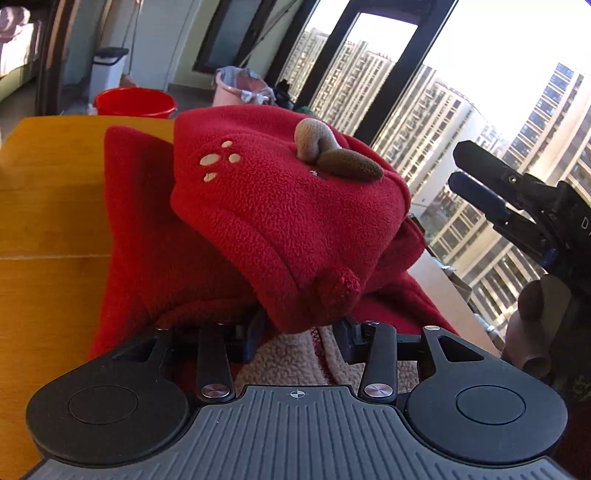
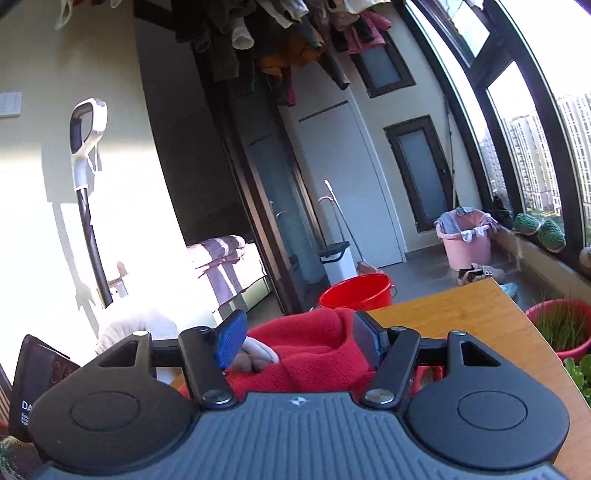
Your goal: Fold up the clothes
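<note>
Red fleece garment (image 1: 229, 229) heaped ahead of left gripper (image 1: 301, 341), pads pinching its hem; right gripper (image 1: 476, 177) empty, jaws apart

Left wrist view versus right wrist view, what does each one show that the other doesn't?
Only the left wrist view shows the paw print and brown horns on the red fleece, plus the right gripper beside it. Only the right wrist view shows hanging laundry, a vacuum handle and a bed. Both show the fleece on the wooden table, the red bucket and the pink bucket.
</note>
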